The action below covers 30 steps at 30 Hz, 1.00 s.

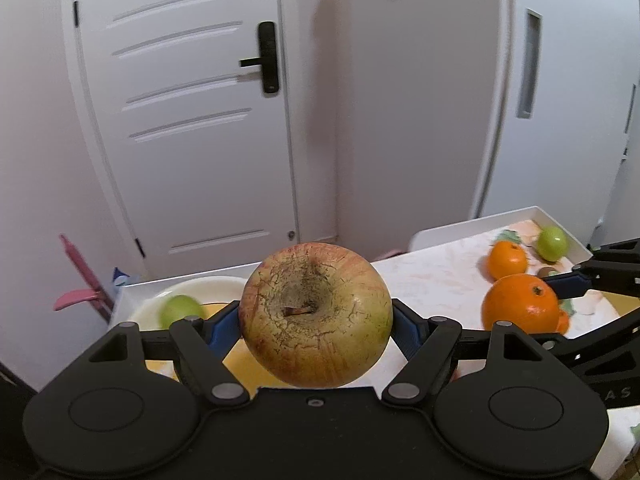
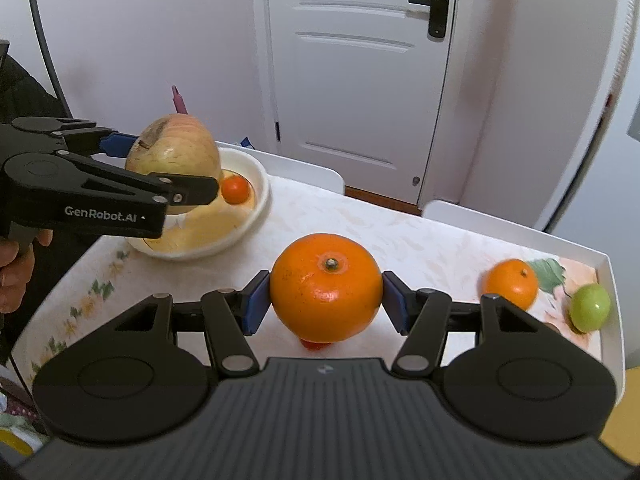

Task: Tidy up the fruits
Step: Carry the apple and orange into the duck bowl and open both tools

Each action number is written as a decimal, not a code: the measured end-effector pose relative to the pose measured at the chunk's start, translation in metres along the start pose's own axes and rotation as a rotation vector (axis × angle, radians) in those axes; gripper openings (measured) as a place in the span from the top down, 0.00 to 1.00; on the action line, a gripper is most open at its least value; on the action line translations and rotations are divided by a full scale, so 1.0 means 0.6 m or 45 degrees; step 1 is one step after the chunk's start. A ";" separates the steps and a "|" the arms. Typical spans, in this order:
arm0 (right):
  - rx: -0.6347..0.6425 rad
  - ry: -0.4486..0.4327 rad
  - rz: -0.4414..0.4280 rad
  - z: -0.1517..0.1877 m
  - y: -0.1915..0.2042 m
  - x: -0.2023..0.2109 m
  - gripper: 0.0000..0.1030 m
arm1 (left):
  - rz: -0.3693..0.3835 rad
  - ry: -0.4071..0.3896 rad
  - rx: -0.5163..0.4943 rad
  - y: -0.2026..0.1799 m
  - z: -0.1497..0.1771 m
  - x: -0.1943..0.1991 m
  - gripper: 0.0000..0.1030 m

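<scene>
My left gripper is clamped on a big yellow-green apple streaked with red, its blue pads pressed against both sides and the russeted stem end facing my camera. I hold it in the air just above the white round bowl with a yellow inside at the left end of the table — from the right wrist view the apple hangs over the bowl's near rim. Inside the bowl lie a small orange-red fruit and a small green fruit, the green one blurred.

My right gripper grips a large round orange, stem end up, its blue pads touching both flanks. It sits above the white tray table covered with a pale floral cloth, with a bit of a small red fruit showing beneath it. I cannot tell whether the orange touches the cloth.

Further right on the cloth rest a smaller orange and, near the raised white rim, a small green round fruit — close together but apart. Behind the table stands a white panelled door with a black handle.
</scene>
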State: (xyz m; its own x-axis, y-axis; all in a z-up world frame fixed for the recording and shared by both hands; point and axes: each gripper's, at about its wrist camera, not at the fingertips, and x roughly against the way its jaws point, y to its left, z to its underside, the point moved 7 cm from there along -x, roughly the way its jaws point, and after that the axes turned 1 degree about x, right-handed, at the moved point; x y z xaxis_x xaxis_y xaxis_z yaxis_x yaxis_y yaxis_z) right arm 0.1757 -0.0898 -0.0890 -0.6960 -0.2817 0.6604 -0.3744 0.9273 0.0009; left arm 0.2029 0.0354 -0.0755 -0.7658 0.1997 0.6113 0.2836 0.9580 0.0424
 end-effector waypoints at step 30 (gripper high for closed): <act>0.037 0.101 -0.077 -0.083 0.133 -0.207 0.28 | -0.095 0.216 -0.022 0.223 0.088 -0.132 0.23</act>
State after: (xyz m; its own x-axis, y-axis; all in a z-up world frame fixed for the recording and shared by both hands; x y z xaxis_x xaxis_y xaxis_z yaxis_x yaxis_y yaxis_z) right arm 0.2624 0.0315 -0.1336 -0.6214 -0.3151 0.7174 -0.4327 0.9013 0.0211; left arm 0.2709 0.1588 -0.1599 -0.6771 0.0891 0.7304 0.2407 0.9648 0.1055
